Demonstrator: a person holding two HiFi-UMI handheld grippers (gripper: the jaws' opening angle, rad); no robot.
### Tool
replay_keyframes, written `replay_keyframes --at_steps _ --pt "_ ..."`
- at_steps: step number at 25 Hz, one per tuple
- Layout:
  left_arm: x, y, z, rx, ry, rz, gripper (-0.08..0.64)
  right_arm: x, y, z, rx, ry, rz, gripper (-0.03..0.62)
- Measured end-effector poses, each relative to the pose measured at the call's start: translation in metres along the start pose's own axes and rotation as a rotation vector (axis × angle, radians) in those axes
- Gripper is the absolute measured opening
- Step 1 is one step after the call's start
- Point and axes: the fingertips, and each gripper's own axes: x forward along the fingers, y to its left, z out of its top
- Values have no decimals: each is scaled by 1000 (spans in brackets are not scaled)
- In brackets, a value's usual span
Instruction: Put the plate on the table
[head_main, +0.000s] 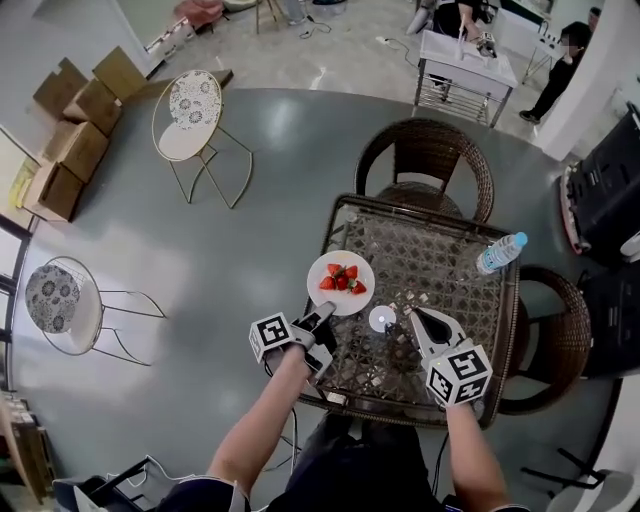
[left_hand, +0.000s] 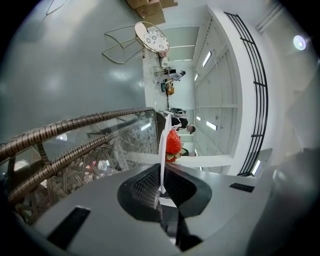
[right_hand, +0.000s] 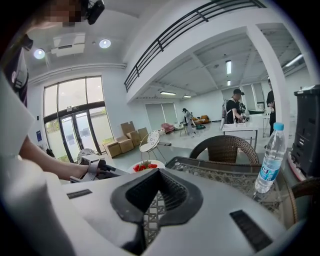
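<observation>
Left gripper (head_main: 325, 313) pinches rim of round white plate (head_main: 324, 268); glass-topped wicker table (head_main: 445, 262) adjacent.

Plate (head_main: 340, 283) at left edge of table (head_main: 440, 262), bottle (head_main: 501, 252) at right

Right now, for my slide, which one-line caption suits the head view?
Left tool grips the rim of a plate of strawberries at the edge of the wicker table; right tool hovers empty nearby.
</observation>
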Motion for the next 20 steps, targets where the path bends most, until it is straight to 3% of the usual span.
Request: replay_keyframes --at_steps 20 --pt "54 68 32 -41 -13 79 18 28 -26 -37 17 89 -15 5"
